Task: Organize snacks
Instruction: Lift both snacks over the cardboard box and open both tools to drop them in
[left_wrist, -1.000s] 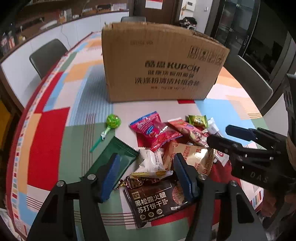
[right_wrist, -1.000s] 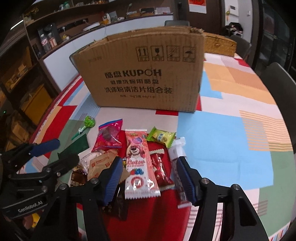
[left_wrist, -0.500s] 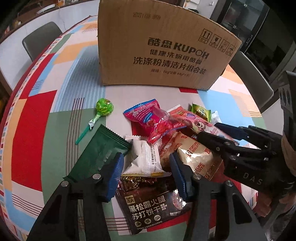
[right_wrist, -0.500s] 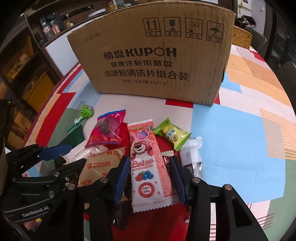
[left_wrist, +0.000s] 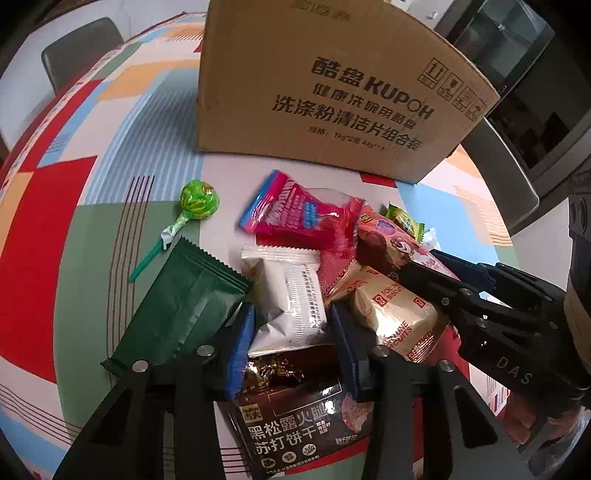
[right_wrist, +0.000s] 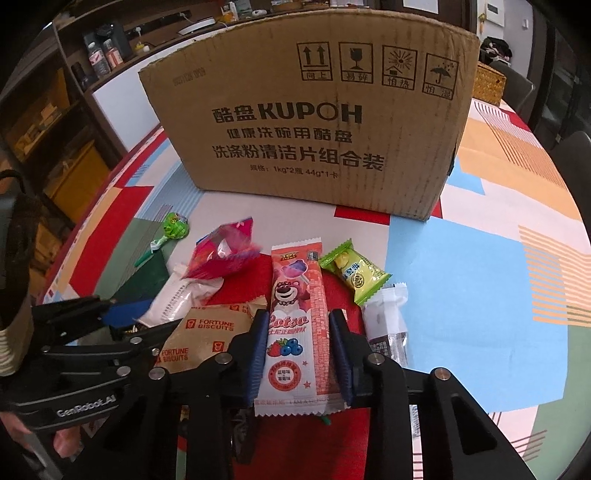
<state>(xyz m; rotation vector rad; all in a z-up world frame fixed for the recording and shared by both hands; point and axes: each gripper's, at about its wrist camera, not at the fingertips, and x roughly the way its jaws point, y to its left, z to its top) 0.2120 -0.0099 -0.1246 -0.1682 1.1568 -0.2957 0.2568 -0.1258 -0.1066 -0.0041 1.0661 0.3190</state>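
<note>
- Two snacks sit between blue pads: a white packet (left_wrist: 286, 295) inside the left tool (left_wrist: 290, 339), and a long pink Lotso bear wrapper (right_wrist: 297, 325) inside the right tool (right_wrist: 299, 350).
- Left tool: its jaws have just been closing and now stand narrow, the pads right against the white packet's sides, the foil puckered between them.
- Right tool: its jaws have likewise been closing, and the pads touch both long edges of the pink wrapper, which lies flat on the surface (right_wrist: 461, 288).
- Just beside the white packet lie a dark green packet (left_wrist: 184, 302), a tan Fortune Biscuits pack (left_wrist: 395, 317) and, nearer the camera, a black cracker bag (left_wrist: 295, 432).
- Beyond them are a red-and-blue candy bag (left_wrist: 295, 218) and a green lollipop (left_wrist: 197, 201).
- Next to the pink wrapper are a lime-green sweet (right_wrist: 354, 275) and a small white-and-dark sachet (right_wrist: 386, 321).
- Behind the heap a cardboard box (right_wrist: 314, 122) printed KUPOH stands upright on the multicoloured surface.
</note>
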